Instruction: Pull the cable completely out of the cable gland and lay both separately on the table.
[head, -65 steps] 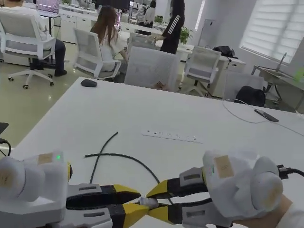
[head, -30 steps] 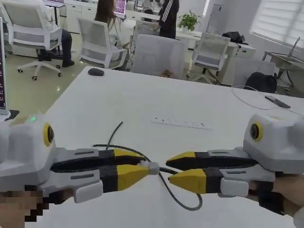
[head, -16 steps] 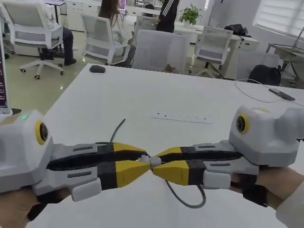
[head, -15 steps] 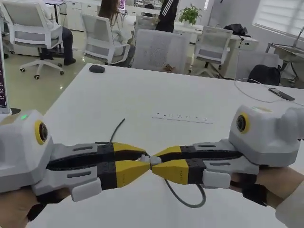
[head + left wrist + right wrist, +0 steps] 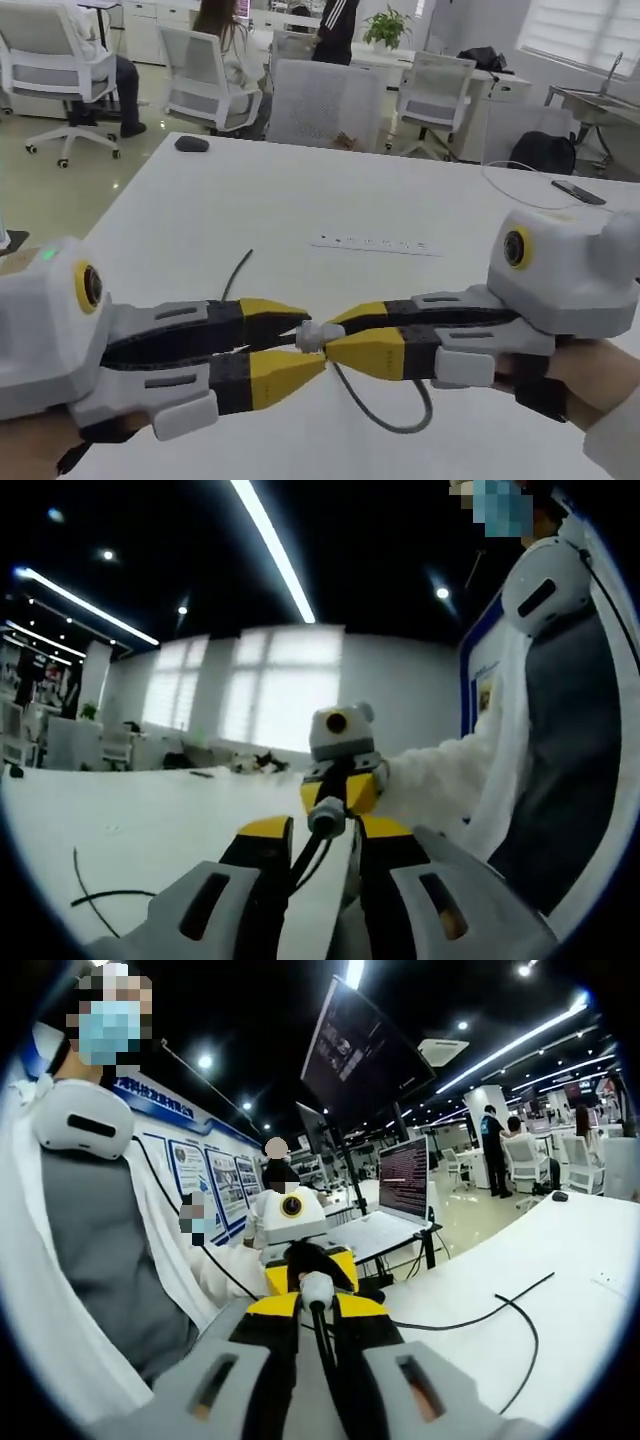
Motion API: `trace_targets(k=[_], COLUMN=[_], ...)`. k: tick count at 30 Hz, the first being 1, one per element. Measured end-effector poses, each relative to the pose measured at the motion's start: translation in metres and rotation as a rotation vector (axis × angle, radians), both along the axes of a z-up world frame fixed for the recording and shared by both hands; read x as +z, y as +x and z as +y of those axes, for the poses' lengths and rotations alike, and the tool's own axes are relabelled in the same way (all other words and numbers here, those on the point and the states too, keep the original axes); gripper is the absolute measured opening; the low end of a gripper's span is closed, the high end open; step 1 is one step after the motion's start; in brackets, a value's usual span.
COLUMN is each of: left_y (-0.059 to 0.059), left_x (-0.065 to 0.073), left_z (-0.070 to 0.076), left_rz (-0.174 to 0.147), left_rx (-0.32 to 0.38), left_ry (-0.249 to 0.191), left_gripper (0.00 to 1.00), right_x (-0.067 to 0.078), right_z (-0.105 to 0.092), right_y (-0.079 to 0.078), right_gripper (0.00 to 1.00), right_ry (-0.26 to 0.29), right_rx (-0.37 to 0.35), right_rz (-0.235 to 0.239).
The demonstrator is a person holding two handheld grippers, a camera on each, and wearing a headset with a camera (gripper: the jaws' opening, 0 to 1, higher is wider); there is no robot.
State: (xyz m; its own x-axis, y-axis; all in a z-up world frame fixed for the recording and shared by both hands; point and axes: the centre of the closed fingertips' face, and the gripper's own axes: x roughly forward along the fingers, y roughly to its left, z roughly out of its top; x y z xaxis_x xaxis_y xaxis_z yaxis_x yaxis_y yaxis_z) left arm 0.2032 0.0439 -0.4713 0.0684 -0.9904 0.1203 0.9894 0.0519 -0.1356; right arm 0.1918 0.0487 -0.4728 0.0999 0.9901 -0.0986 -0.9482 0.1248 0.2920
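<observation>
- two tools meet tip to tip above the white counter, both held off its surface.
- left tool: clenched on the white cable gland, which sits between its yellow tips.
- right tool: clenched on the dark cable, just beside the cable gland.
- cable: threaded through the cable gland; one part loops below the right tool, the other runs back past the left tool and ends lying on the counter.
- one white power strip lies flat further back on the counter.
- one dark mouse sits near the counter's far left corner.
</observation>
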Motion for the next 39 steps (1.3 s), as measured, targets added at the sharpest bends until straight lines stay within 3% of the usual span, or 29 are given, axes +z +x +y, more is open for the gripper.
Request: trace_targets(k=[9,11,12,13,20,25,27,34,35,36,37,38,39], left_y=[-0.005,-0.004,-0.002,-0.001,0.003,0.002,-0.001,-0.006,-0.007,-0.015,-0.006,-0.008,-0.009], left_x=[0.003,0.0,-0.003,-0.004,-0.01,-0.009,-0.008,-0.015,-0.008,0.0,-0.015,-0.011,-0.01], left_z=[0.004,0.004,0.004,0.004,0.007,0.008,0.008,0.007,0.007,0.006,0.01,0.01,0.011], left_rz=[0.037,0.068,0.111,0.118,0.128,0.151,0.162,0.263,0.304,0.261,0.257,0.171,0.14], left_rx=[-0.034,-0.04,-0.042,-0.041,-0.021,-0.037,-0.05,-0.102,-0.111,-0.166,-0.091,-0.09,-0.078], left_ry=[-0.017,-0.009,0.002,0.009,0.041,0.027,0.021,0.027,-0.014,-0.049,0.024,0.018,0.022], left_gripper=[0.16,0.15,0.15,0.15,0.14,0.14,0.14,0.14,0.14,0.14,0.14,0.14,0.14], right_x=[0.0,-0.002,-0.004,-0.007,-0.013,-0.011,-0.01,-0.02,-0.027,-0.037,-0.027,-0.025,-0.025], right_z=[0.003,0.004,0.004,0.004,0.006,0.007,0.006,0.005,0.002,-0.002,0.004,0.005,0.004], right_y=[-0.003,-0.004,-0.003,-0.002,0.001,-0.001,-0.003,-0.008,-0.003,-0.002,-0.008,-0.014,-0.015], right_gripper=[0.11,0.11,0.11,0.11,0.11,0.1,0.1,0.09,0.05,0.0,0.0,0.01,0.01], right_ry=[0.018,0.006,-0.009,-0.019,-0.032,-0.027,-0.026,-0.158,-0.226,-0.289,-0.211,-0.156,-0.141], right_rx=[0.018,0.019,0.017,0.015,-0.026,-0.032,-0.025,0.006,-0.015,-0.029,0.001,0.003,0.005], right_rz=[0.014,0.009,0.003,-0.001,-0.1,-0.215,-0.224,-0.44,-0.473,-0.465,-0.47,-0.321,-0.236])
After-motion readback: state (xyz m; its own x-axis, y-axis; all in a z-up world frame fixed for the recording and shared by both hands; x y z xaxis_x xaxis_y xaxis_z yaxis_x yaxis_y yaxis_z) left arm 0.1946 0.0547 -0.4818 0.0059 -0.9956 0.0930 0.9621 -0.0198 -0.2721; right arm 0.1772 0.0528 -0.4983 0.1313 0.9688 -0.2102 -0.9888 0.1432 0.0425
